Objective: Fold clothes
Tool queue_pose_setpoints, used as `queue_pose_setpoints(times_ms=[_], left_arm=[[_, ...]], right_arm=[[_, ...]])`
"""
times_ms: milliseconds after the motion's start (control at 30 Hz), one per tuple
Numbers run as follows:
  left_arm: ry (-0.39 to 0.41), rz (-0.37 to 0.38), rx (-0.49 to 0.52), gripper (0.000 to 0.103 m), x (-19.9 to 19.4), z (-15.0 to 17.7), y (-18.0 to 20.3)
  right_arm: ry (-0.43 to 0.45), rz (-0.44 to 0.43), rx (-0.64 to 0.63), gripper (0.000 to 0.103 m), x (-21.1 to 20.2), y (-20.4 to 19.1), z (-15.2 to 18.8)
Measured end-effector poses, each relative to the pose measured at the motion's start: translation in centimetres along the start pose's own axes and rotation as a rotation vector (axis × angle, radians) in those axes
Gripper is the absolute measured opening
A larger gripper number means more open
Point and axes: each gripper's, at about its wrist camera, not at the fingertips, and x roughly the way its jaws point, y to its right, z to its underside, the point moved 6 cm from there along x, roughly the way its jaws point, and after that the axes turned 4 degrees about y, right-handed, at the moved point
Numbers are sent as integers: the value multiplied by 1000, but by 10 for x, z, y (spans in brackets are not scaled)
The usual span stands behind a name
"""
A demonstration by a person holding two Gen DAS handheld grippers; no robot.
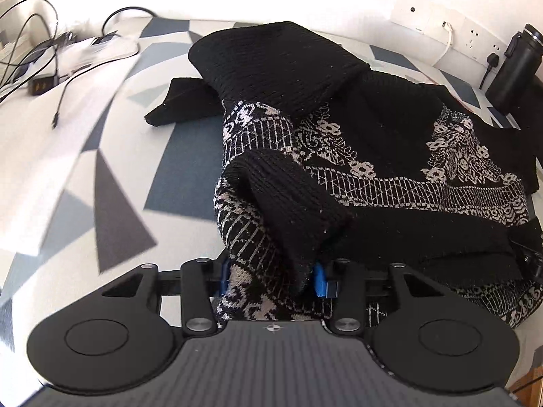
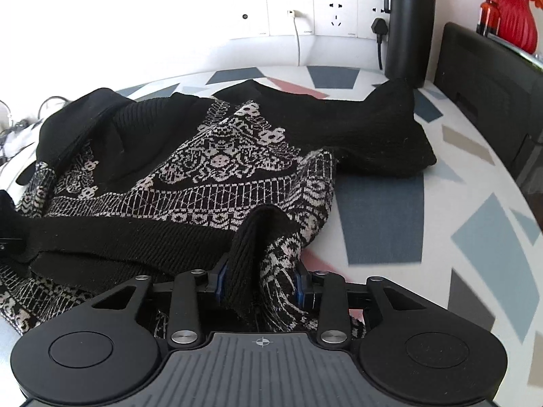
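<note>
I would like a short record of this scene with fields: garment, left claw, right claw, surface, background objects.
garment: black knit sweater with white pattern, crumpled
left claw: shut on the sweater's hem
right claw: shut on the sweater's hem
surface: tablecloth with geometric patches
background objects: black bottle by wall sockets; cables at far left

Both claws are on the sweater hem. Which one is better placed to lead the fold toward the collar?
Probably the right claw: bare tablecloth lies beside it, and the sweater ahead lies fairly flat. The left claw faces a bunched sleeve.
</note>
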Motion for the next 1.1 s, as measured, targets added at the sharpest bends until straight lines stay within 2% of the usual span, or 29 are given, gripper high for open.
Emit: queue_pose_setpoints(times_ms=[300, 500, 600, 633, 667, 700, 800, 833, 867, 967, 1100], left_arm=[[-19, -17, -26, 47, -6, 6, -1], [-37, -14, -74, 53, -9, 14, -8], [-43, -39, -99, 65, -6, 13, -14], [-45, -49, -106, 75, -5, 12, -16], [-47, -59, -114, 84, -4, 11, -18], [-47, -64, -122, 86, -3, 11, -19], [-42, -49, -152, 86, -6, 7, -21], [-27, -46, -154, 86, -10, 2, -21], [-5, -43, -147, 86, -16, -3, -21], [76, -40, -88, 86, -36, -26, -16], [189, -30, 0, 90, -62, -64, -10]], right_arm=[[-14, -43, -19, 33, -10, 1, 7], [-26, -60, -9, 33, -15, 3, 10], [-28, -60, -9, 35, -13, 3, 8], [-34, -58, 0, 36, -12, 4, 7], [-44, -54, 17, 42, -11, 7, 6], [-52, -53, 36, 48, -11, 10, 5], [-81, -38, 98, 64, -12, 19, -1], [-79, -35, 122, 65, -14, 21, -5], [-63, -42, 150, 67, -19, 23, -10], [1, -69, 217, 88, -38, 27, -35], [111, -94, 227, 97, -64, 17, -83]])
